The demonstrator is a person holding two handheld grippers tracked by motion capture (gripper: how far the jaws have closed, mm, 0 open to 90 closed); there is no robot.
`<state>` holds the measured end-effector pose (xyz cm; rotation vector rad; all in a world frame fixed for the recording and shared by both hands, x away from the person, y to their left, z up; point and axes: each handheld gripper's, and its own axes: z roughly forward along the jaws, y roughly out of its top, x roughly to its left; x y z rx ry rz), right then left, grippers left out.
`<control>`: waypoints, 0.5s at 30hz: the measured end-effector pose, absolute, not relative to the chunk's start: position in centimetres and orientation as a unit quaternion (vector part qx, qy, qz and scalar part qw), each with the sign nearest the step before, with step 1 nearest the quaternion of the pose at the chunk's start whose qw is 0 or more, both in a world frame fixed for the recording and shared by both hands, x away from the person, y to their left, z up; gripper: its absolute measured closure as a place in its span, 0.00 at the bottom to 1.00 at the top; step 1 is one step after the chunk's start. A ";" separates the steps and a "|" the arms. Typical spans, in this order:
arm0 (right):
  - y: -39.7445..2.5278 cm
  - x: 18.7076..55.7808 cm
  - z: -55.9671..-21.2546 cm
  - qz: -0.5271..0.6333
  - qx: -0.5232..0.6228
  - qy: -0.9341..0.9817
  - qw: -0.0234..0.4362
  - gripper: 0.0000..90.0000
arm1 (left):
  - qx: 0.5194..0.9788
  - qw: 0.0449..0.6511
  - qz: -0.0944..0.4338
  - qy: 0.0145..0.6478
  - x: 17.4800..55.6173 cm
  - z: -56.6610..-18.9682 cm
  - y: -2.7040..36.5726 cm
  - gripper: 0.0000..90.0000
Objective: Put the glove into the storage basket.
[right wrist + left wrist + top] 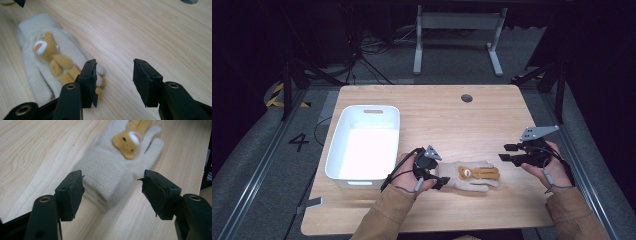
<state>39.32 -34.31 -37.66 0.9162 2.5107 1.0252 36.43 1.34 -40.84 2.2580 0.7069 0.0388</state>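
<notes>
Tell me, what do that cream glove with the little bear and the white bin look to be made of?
The glove looks like soft fleece: matte, fuzzy nap, thick folded cuff. Its bear seems plush, with tan pile. The bin is probably moulded plastic: smooth, glossy white walls, rounded corners, a cut-out handle.

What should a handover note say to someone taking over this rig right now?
Left gripper: open, jaws on either side of the cuff of the cream glove, not closed on it.
Right gripper: open, holding nothing, at the glove's fingertip end.
Glove lies flat on the table, right of the white bin.
Done: nothing gripped yet.
Left: probably grip the glove and move it to the bin.
</notes>
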 end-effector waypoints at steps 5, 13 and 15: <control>-35.0 39.5 -37.8 0.369 0.327 0.859 0.140 0.58 | 0.879 0.388 0.022 0.275 36.5 -40.9 1.2 0.36; -36.2 40.2 -38.6 0.383 0.340 0.846 0.151 0.52 | 0.883 0.393 0.029 0.255 36.7 -41.2 0.4 0.34; -36.7 40.4 -38.9 0.392 0.347 0.838 0.152 0.52 | 0.882 0.396 0.029 0.253 36.7 -41.3 0.2 0.33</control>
